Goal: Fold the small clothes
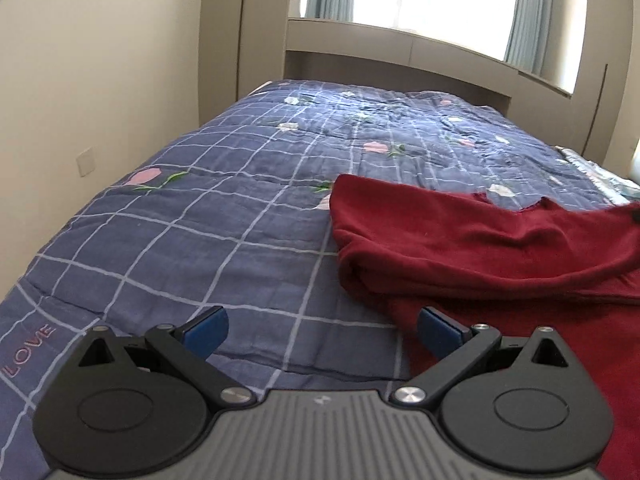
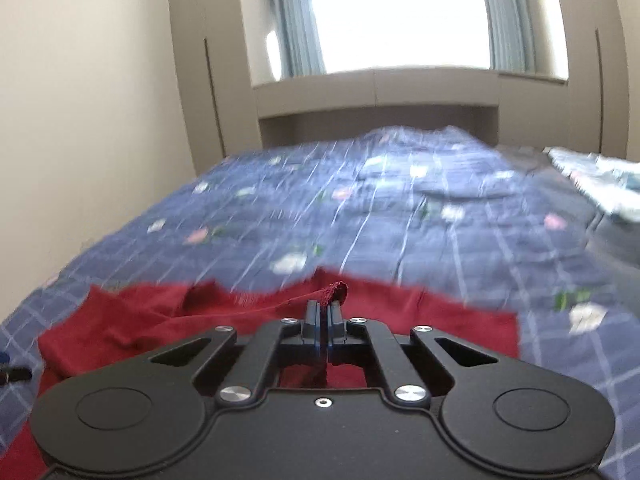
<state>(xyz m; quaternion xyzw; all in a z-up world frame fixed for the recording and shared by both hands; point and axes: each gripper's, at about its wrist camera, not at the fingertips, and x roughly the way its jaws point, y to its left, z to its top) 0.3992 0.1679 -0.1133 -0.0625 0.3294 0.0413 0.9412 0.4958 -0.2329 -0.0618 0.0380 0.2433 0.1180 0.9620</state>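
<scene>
— Cloth first: where does the dark red knit garment (image 1: 500,248) lie, and what have your tongs got?

— It lies rumpled on the blue checked quilt with pink flowers (image 1: 200,208), toward the quilt's near edge and its right side as my left camera sees it. My right tongs (image 2: 324,316) are pinched tight on a thin bit of its edge; a little tuft of red sticks up past the tips, and cloth hangs down between the fingers. My left tongs (image 1: 322,330) stand wide apart and hold nothing. Their right blue pad (image 1: 438,330) sits over the garment's left border, the left one over bare quilt.

— So what is the step, do you judge?

— A fold, I think: carrying the pinched edge across the body of the garment. To do it well I would lift only enough for the cloth to clear itself, keep the pull level so the thin pinch does not slip out, and bring my left tongs onto the near border to hold it down or pinch a matching corner.

— Anything doubtful?

— The right view is blurred, so which part of the garment I hold, I cannot tell.
</scene>
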